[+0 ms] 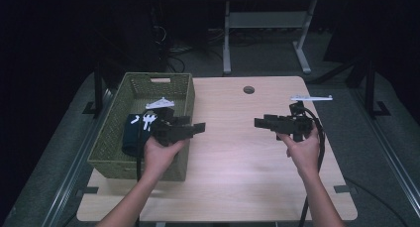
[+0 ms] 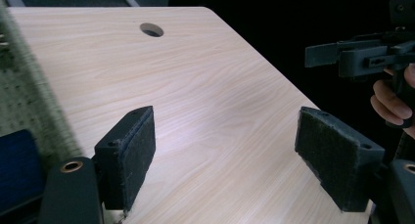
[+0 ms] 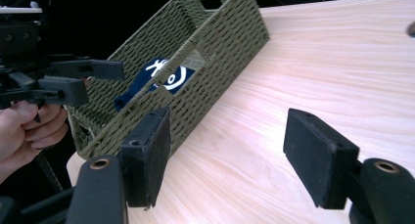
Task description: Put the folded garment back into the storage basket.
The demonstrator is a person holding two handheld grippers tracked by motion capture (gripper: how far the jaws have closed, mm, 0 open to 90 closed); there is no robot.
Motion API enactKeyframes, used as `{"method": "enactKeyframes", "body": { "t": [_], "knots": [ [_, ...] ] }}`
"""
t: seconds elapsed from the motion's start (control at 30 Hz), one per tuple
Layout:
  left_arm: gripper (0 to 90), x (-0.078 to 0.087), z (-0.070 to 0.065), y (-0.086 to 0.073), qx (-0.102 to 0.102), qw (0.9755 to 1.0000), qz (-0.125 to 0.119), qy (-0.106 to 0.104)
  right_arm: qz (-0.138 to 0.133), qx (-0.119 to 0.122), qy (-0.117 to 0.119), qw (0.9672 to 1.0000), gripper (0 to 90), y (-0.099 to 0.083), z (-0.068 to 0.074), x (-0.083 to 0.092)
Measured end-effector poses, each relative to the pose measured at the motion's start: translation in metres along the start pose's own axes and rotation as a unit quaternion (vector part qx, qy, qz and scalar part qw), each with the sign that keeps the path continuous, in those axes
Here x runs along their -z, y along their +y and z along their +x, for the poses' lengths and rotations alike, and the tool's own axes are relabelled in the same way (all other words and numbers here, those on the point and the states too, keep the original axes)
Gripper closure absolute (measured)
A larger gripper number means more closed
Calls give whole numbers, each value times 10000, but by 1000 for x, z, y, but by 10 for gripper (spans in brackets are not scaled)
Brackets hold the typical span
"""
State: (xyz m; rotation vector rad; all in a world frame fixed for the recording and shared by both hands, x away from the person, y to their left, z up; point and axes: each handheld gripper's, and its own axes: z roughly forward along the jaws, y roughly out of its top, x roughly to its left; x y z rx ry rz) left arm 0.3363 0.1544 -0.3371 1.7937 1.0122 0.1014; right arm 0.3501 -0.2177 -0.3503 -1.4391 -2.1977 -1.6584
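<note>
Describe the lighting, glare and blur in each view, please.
High view: dark surroundings, soft white glare on the pale wooden table. Left gripper view: the green woven basket at the left edge is blurred. Right gripper view: sharp, with bright glare on the wood.

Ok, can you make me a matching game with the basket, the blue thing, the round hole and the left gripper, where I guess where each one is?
Things:
1. green basket
2. dark blue item
3. round hole
4. left gripper

Places or states:
A. lying inside the basket
B. near the far edge of the table top
C. fingers open, nothing between them
D. standing on the left side of the table

Pairs: 1-D, 2-A, 3-B, 4-C
</note>
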Motion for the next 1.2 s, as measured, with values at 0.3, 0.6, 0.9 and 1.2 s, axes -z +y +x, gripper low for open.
{"method": "enactKeyframes", "body": {
  "t": [0.3,0.6,0.9,1.2],
  "knots": [
    [229,-20,-25,-8,-109,9999,34,-117,-126,-78,-306,9994,329,-19,-18,30],
    [232,-35,-46,-18,-282,9990,123,-321,-193,-165,-600,9979,319,-39,-36,59],
    [240,-50,-68,-44,-451,9961,414,-642,-168,-209,-1104,9935,309,-53,-56,78],
    [239,-57,-89,-83,-796,9912,614,-859,-536,-349,-1028,9926,274,-97,-56,100]
  ]
}}
